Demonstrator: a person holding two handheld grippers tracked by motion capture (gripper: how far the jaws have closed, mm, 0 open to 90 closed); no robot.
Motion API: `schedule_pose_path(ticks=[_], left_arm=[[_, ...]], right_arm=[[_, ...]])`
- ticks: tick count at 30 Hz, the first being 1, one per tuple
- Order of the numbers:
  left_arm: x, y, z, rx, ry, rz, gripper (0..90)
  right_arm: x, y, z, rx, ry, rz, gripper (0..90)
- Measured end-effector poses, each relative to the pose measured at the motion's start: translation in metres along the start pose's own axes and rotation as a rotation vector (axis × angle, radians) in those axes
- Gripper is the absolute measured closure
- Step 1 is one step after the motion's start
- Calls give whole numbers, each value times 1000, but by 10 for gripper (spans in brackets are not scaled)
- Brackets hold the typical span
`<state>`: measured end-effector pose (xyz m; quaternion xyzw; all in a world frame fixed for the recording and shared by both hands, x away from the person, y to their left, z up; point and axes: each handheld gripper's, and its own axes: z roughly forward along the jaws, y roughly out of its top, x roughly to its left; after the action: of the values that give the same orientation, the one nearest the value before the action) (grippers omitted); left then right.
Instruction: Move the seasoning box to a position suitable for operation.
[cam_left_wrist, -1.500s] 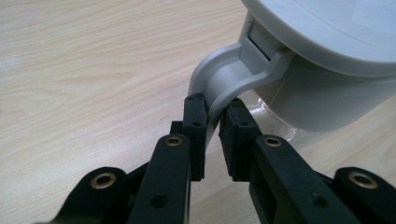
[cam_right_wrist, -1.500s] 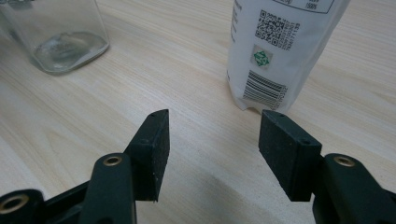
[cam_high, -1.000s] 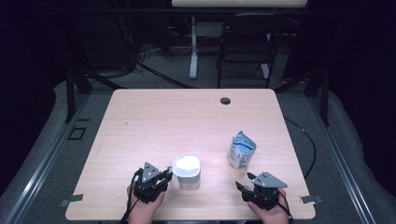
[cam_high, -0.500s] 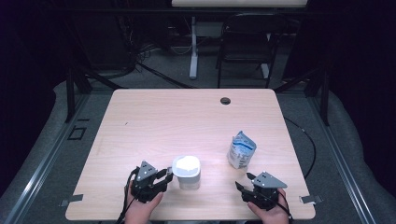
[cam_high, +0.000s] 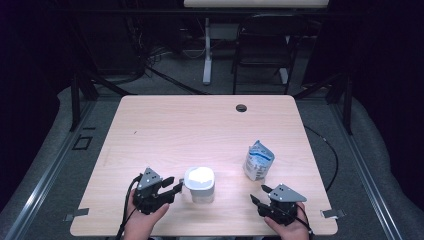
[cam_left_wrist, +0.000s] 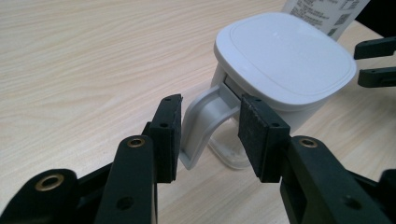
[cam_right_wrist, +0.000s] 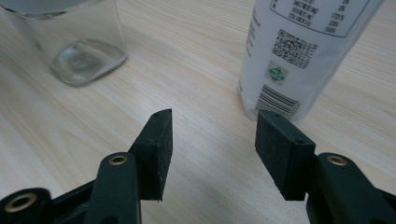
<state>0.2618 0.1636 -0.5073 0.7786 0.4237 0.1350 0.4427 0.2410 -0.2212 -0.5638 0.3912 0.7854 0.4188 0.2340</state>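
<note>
- We see the left gripper (cam_high: 176, 188) at the near left of the desk (cam_high: 165, 125), pointed at the handle (cam_left_wrist: 201, 122) of the lidded jug (cam_high: 200, 184).
- In the left gripper view its fingers (cam_left_wrist: 166, 135) stand wide, one each side of the handle, with gaps showing, so nothing is held. They have just been opening around it, which reads to us as a let-go.
- The jug stands upright near the front edge, white lid (cam_left_wrist: 284, 58) on, handle turned toward the left gripper, likely so that side can take it.
- The right gripper (cam_high: 260, 194) hovers low at the near right, fingers (cam_right_wrist: 157, 149) wide and empty over bare wood.
- The white pouch (cam_high: 258, 160) stands upright just past the right gripper, apart from its fingers, well clear of the jug. In the right gripper view the pouch (cam_right_wrist: 306, 56) sits ahead, off toward one finger, not yet lined up between them.
- We judge the pouch is the right gripper's next target, probably for filling the jug. The lid would need to come off first.
</note>
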Motion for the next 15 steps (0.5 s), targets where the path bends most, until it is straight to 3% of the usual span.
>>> schedule_pose_path(ticks=[2, 6, 8, 11, 15], left_arm=[[2, 1, 0, -6, -5, -20, 608], [6, 7, -2, -23, -28, -5, 608], [5, 12, -4, -18, -38, 4, 609], [4, 18, -4, -2, -56, 28, 664], [5, 27, -4, 6, -83, 29, 755]], right_arm=[[1, 1, 0, 2, 22, 3, 480], [2, 5, 1, 3, 38, 12, 495], [3, 9, 1, -4, 48, 10, 545], [5, 13, 2, -13, 54, 0, 552], [7, 21, 4, -19, 70, -10, 559]])
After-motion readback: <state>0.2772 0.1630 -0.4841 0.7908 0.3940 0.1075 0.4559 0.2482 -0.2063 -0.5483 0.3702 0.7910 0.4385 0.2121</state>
